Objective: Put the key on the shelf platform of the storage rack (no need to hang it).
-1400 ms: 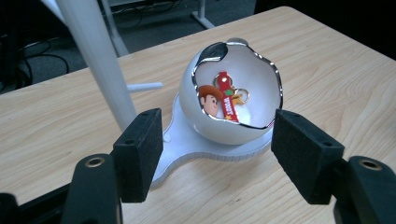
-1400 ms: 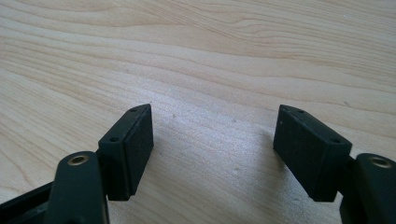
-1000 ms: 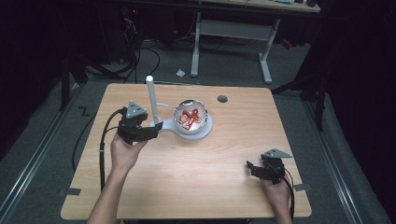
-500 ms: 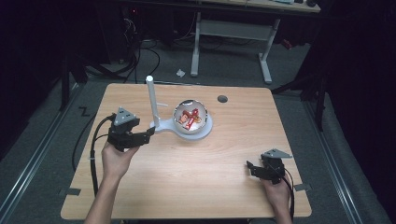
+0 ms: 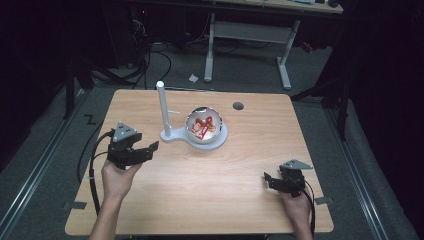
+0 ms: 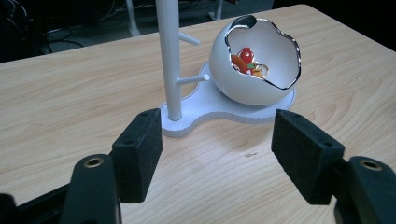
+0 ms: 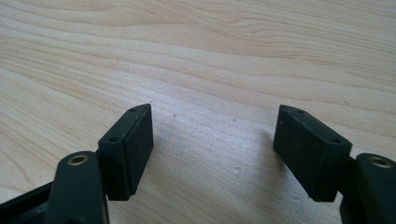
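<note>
Left hand-held gripper (image 6: 217, 154) is spread wide and empty, aimed at the white stand (image 6: 175, 60). I'd centre on the post before closing. Right hand-held gripper (image 7: 215, 154) sits released near the tabletop's (image 5: 200, 200) front right corner.

No legible text, label, brand, number or sign appears in any view. The wooden table (image 5: 210, 190), the white stand (image 6: 219, 105) and the white egg-shaped shell (image 6: 247, 79) bear no markings. The red items (image 5: 202, 126) inside the shell are too small to show whether they carry print.
</note>
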